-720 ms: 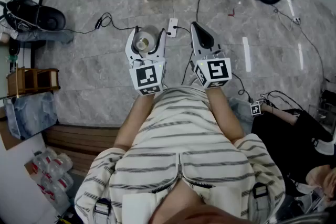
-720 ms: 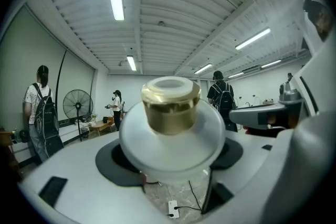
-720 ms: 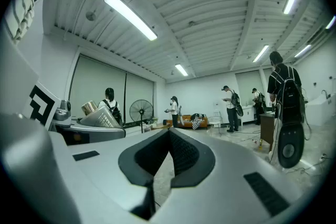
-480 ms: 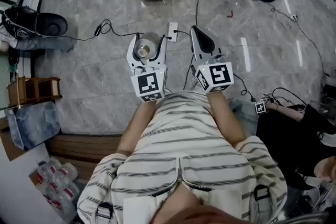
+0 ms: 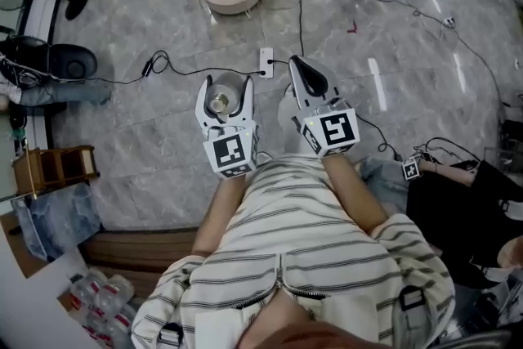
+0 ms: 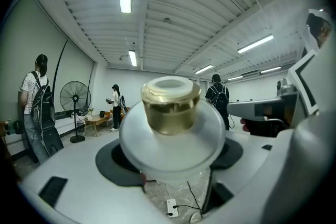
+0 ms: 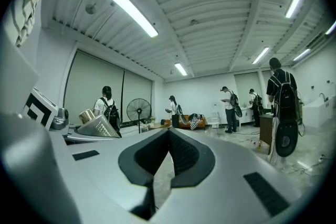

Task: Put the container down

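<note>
Container [image 6: 169,131], a pale round body with a gold cap [image 6: 170,107], is clamped between the jaws of the left gripper [image 5: 225,91], carried level and well above the floor [image 5: 147,135]; it is not yet set down. Right gripper [image 7: 169,136] is closed on nothing, just beside the left. Risk, as judged: release from this height would drop the container onto hard stone, where it may crack or roll; the rounded body could also slip in the pads. A power strip [image 5: 266,61] and cables [image 5: 184,71] lie below, fouling a landing spot. No brand or label is legible; the marker cubes [image 5: 230,153] show only square patterns.
</note>
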